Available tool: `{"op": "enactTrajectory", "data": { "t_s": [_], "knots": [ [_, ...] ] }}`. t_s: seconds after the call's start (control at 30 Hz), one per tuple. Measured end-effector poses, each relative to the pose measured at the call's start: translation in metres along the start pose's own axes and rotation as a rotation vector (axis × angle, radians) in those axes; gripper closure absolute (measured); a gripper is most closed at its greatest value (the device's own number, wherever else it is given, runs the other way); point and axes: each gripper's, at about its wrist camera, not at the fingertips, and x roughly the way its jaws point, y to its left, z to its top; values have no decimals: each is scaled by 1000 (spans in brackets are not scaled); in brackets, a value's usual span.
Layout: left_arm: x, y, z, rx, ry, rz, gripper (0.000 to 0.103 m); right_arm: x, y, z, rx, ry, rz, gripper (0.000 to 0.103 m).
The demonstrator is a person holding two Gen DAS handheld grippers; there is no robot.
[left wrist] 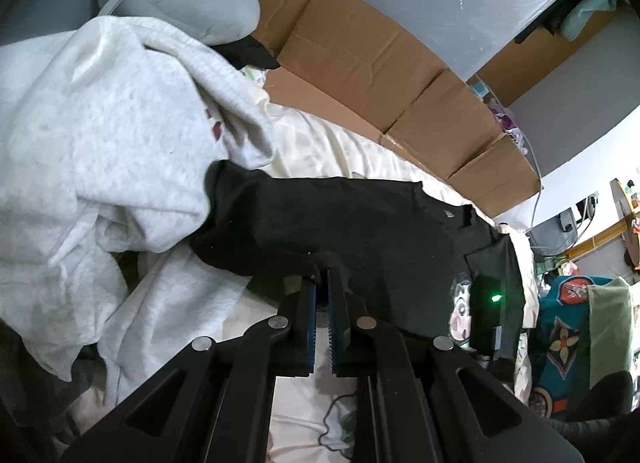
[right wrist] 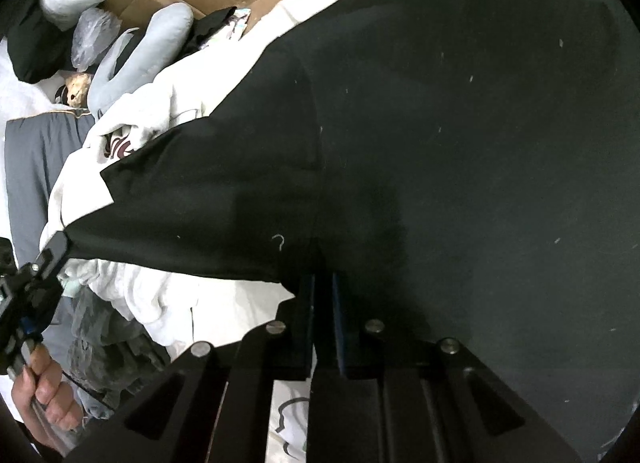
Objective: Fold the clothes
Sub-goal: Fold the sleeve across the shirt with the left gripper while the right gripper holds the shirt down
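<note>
Your black T-shirt (left wrist: 360, 223) lies spread on the cream bedsheet (left wrist: 320, 151), beside a heap of light grey sweatshirt (left wrist: 100, 135); a printed picture shows at its lower edge. Your left gripper (left wrist: 322, 277) is clenched on a sleeve end. In the right wrist view the shirt (right wrist: 460, 143) fills nearly everything, and your right gripper (right wrist: 323, 283) seems clamped on the cloth near the underarm seam. Only this view shows your hand (right wrist: 44, 395).
</note>
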Motion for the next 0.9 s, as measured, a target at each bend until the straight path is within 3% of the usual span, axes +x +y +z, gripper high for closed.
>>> {"op": "enactTrajectory", "data": {
  "t_s": [0.23, 0.5, 0.77, 0.9],
  "knots": [
    [9, -29, 12, 54, 10, -61, 99, 8, -12, -11, 85, -12, 118, 95],
    [20, -63, 16, 142, 56, -81, 99, 13, -19, -16, 121, -7, 138, 95],
    [30, -70, 16, 149, 82, -91, 99, -7, -27, -6, 154, -60, 157, 95],
    [33, -78, 16, 158, 94, -108, 99, 4, -31, 3, 183, -56, 168, 95]
  ]
}}
